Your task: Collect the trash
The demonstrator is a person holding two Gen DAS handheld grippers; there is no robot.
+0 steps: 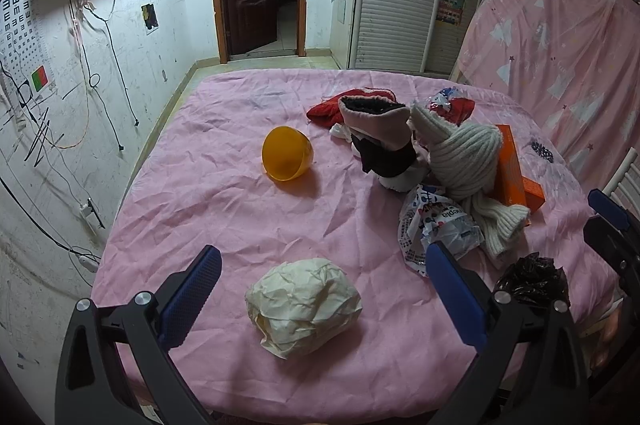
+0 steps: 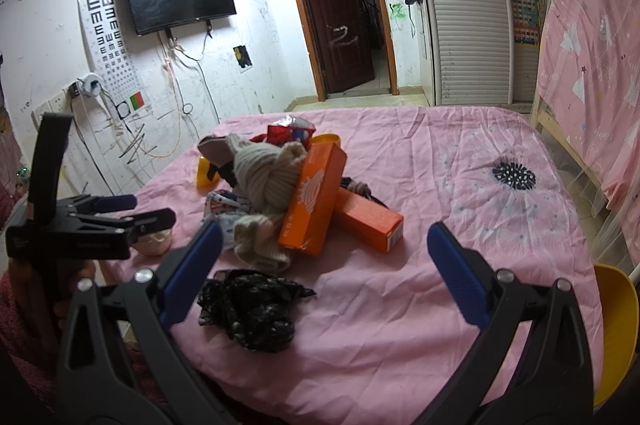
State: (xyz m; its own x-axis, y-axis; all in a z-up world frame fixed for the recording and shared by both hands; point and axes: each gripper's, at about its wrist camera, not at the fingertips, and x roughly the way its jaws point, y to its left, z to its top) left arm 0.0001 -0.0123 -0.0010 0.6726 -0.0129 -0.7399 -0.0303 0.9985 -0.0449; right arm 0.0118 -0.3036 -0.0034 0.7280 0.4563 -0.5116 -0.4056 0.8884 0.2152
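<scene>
A crumpled cream paper ball (image 1: 303, 305) lies on the pink bedsheet (image 1: 224, 209) between the open fingers of my left gripper (image 1: 324, 289), untouched. A crumpled black plastic bag (image 2: 252, 309) lies just inside the left finger of my open right gripper (image 2: 328, 261); it also shows in the left wrist view (image 1: 532, 279). A printed white plastic bag (image 1: 436, 229) and two orange boxes (image 2: 316, 201) lie in a pile with clothes. My left gripper shows from the side in the right wrist view (image 2: 120, 209).
A cream knitted scarf (image 1: 468, 161), pink and black garment (image 1: 380, 133) and red cloth (image 1: 332, 107) are heaped mid-bed. An orange bowl (image 1: 286, 153) lies tipped to their left. A yellow chair (image 2: 616, 329) stands at the right bed edge. A pink curtain (image 2: 592, 37) hangs right.
</scene>
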